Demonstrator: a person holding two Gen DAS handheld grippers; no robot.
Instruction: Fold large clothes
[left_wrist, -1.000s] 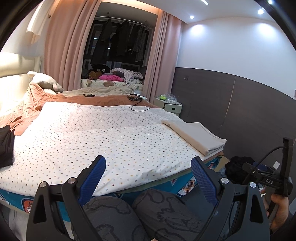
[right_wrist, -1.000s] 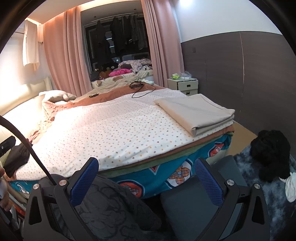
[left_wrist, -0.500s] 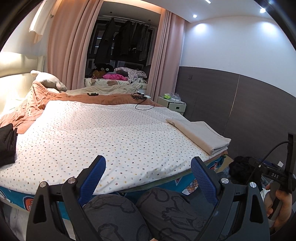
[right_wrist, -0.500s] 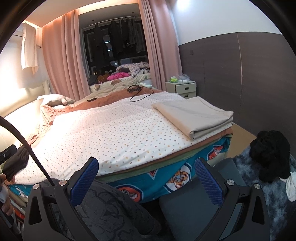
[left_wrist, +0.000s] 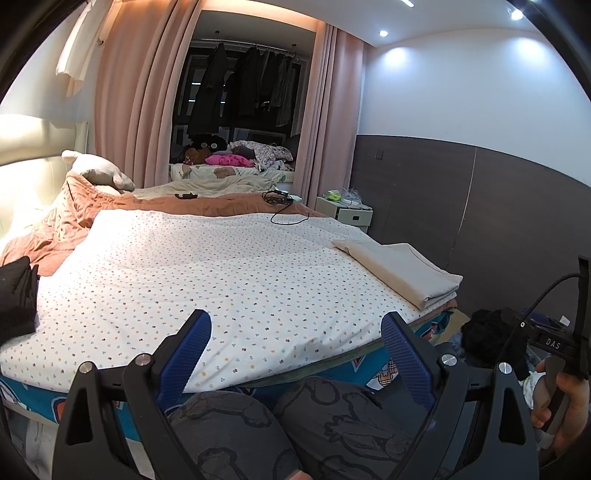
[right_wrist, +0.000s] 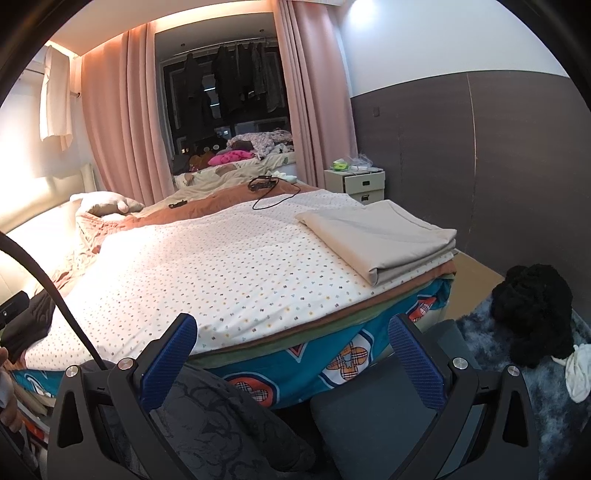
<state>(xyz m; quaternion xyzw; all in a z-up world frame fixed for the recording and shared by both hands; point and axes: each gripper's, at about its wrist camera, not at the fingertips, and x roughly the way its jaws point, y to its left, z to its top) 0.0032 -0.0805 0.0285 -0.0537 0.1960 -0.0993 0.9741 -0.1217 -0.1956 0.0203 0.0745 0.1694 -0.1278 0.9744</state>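
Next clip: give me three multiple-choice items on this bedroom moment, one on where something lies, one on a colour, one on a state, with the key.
1. Where does the folded beige cloth lie?
A. on the bed's near right corner
B. on the floor rug
C. on the nightstand

2. What colour are the pads of the left gripper?
A. red
B. blue
C. white

3. How is the right gripper?
A. shut on the dotted sheet
B. shut on the beige cloth
C. open, holding nothing

Key: 1 A, it rests on the dotted sheet at the bed's corner nearest the dark wall; 2 B, both pads are blue; 3 C, its jaws stand wide apart short of the bed, nothing between them.
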